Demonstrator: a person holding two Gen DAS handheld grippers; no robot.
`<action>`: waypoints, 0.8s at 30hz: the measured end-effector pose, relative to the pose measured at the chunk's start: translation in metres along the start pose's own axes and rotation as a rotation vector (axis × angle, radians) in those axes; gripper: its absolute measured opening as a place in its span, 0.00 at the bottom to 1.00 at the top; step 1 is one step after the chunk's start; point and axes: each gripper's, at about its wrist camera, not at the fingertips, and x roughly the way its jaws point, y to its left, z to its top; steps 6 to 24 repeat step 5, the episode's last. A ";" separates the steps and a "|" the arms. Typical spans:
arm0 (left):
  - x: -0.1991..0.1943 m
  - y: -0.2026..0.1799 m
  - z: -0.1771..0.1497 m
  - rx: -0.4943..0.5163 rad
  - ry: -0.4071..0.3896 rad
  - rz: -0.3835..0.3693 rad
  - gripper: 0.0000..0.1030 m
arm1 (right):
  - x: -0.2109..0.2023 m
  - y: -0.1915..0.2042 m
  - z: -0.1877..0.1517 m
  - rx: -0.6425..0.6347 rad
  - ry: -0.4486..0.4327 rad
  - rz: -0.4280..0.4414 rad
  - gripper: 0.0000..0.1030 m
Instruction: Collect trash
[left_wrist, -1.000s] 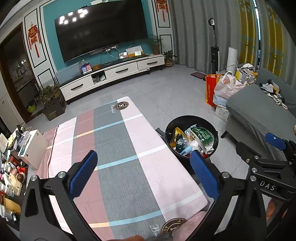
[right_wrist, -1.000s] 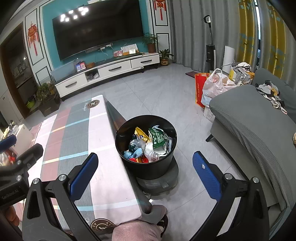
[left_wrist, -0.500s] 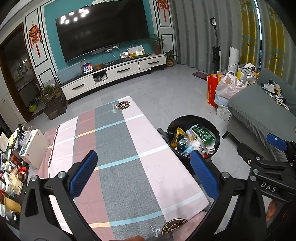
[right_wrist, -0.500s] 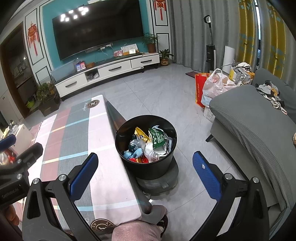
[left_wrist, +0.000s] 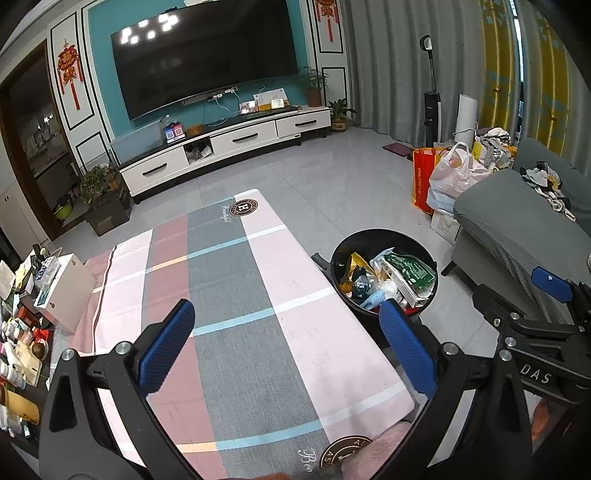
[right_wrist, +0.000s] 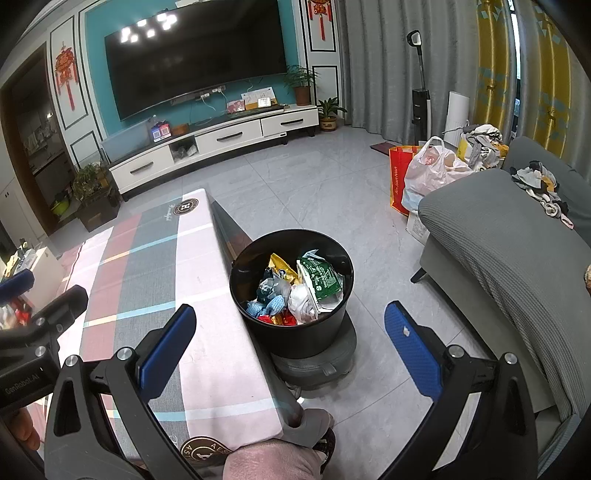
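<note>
In the lower half of both views my two grippers fill the frame, the left gripper (left_wrist: 286, 349) over the striped tablecloth (left_wrist: 236, 295) and the right gripper (right_wrist: 290, 341) over the floor beside the table; both have the jaws spread wide and hold nothing between the blue pads. The black trash bin (right_wrist: 295, 334) stands at the centre of the right view, just beside the long edge of the table, and it is already filled high with wrappers (right_wrist: 319, 280) and crumpled paper. This fullness is, I think, the main risk: if I drop one more piece from above, it may slide off the heap and fall on the grey tiles (right_wrist: 321, 184), and if I push down to compress it, the bin can tip, because it sits on a low round base (right_wrist: 332, 356) and not directly on the floor. A second risk is that my right gripper strikes the table edge when I turn toward the cloth. I see no loose trash on the cloth itself, so I judge the collecting is nearly finished here. At the far left of the left view a cluttered shelf of small bottles (left_wrist: 14, 354) is near the table. Behind, a large television (left_wrist: 207, 55) hangs on a teal wall above a white cabinet (left_wrist: 229, 142), and a grey sofa (right_wrist: 509, 251) takes the right side, with plastic bags (right_wrist: 432, 170) near it.
</note>
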 end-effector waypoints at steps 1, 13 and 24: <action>0.001 0.000 -0.001 0.000 0.001 0.000 0.97 | 0.000 0.000 -0.001 -0.001 0.001 0.000 0.97; 0.002 -0.001 -0.002 -0.002 0.003 -0.002 0.97 | 0.002 0.001 0.001 -0.007 0.002 0.001 0.97; 0.002 -0.001 -0.002 -0.002 0.003 -0.002 0.97 | 0.002 0.001 0.001 -0.007 0.002 0.001 0.97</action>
